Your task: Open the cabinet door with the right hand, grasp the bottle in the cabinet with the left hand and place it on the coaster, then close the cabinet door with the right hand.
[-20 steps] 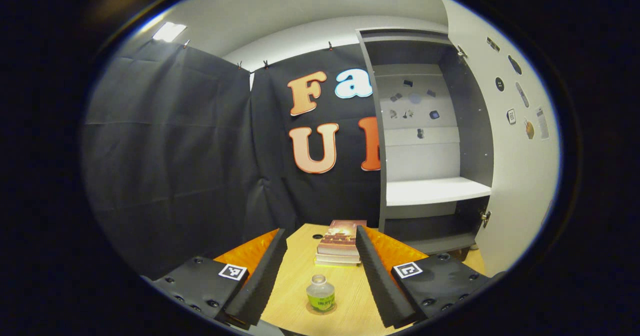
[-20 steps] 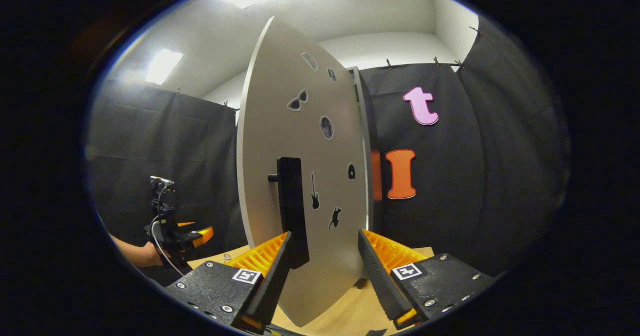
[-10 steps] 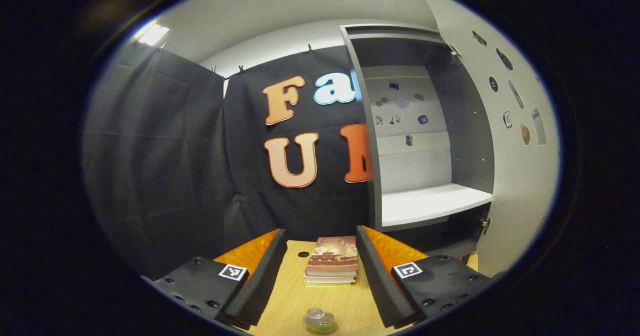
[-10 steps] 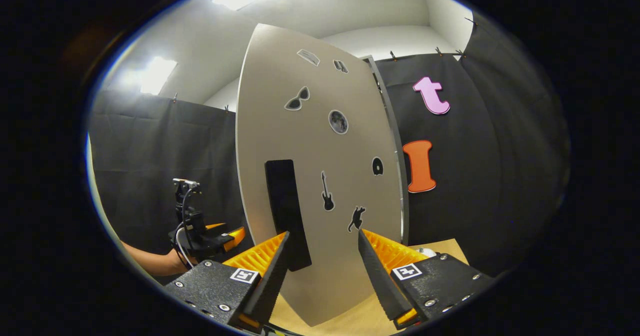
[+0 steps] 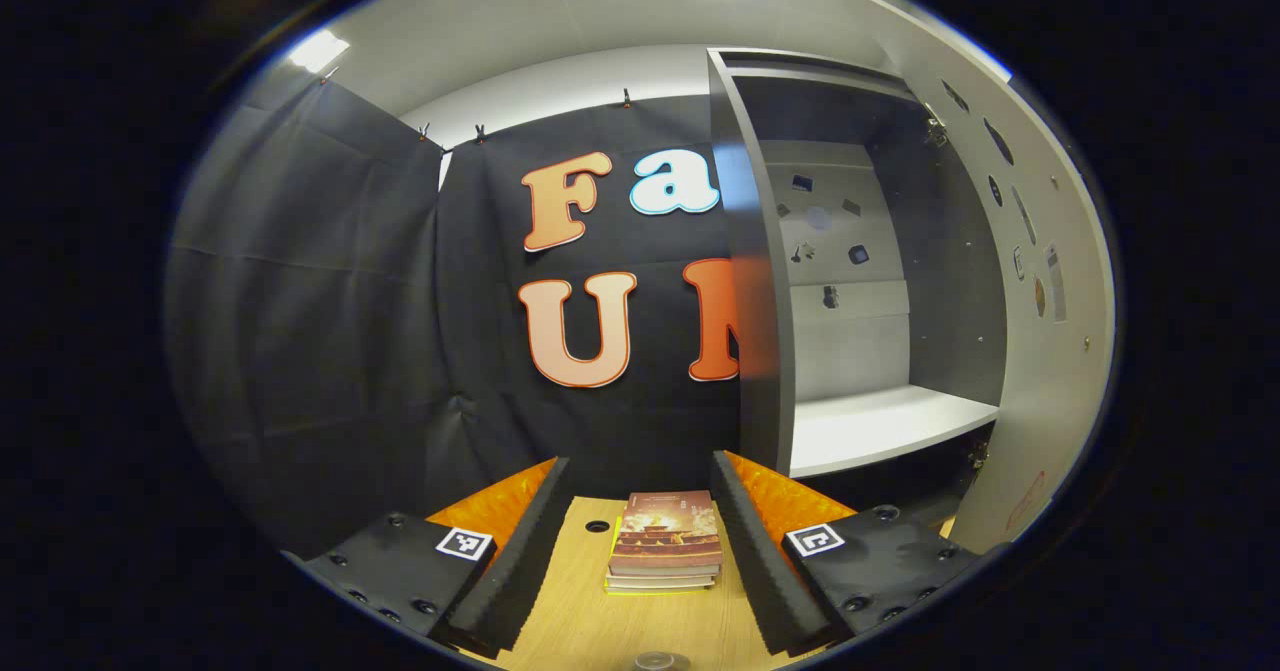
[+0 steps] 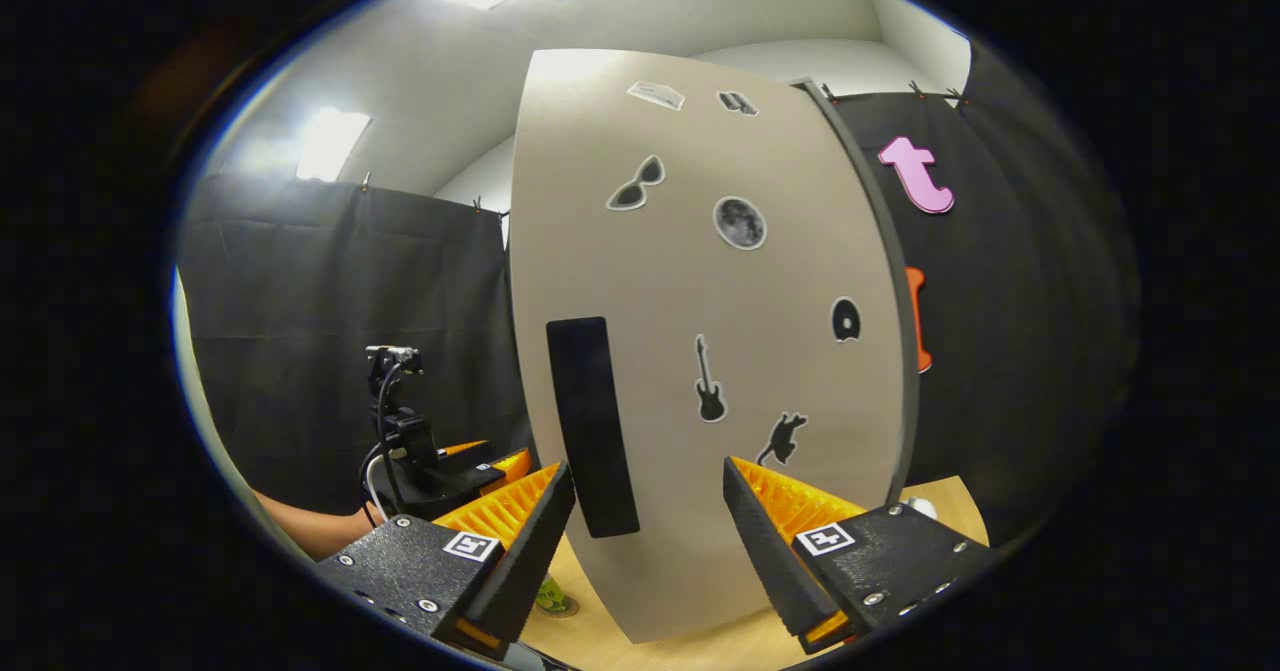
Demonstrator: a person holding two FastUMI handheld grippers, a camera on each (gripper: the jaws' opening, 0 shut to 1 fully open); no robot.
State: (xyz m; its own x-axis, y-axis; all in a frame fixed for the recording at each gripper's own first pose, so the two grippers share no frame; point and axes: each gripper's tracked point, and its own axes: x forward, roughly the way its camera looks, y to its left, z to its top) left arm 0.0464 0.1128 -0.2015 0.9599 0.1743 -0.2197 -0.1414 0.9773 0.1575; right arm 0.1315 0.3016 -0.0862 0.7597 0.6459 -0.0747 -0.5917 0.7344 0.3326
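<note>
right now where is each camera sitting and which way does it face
Left gripper view: rides on the left hand-held gripper, facing the open cabinet and books; its own fingers show.
Right gripper view: rides on the right hand-held gripper, facing the door; its own fingers, the left hand-held gripper and a forearm show.
Shared: door, table.

Table (image 5: 585, 621): light wood, a small round hole seen near its far edge.
Books (image 5: 665, 554): stacked on the table beside the hole.
Bottle (image 6: 550, 596): stood on a coaster, on the table.
</note>
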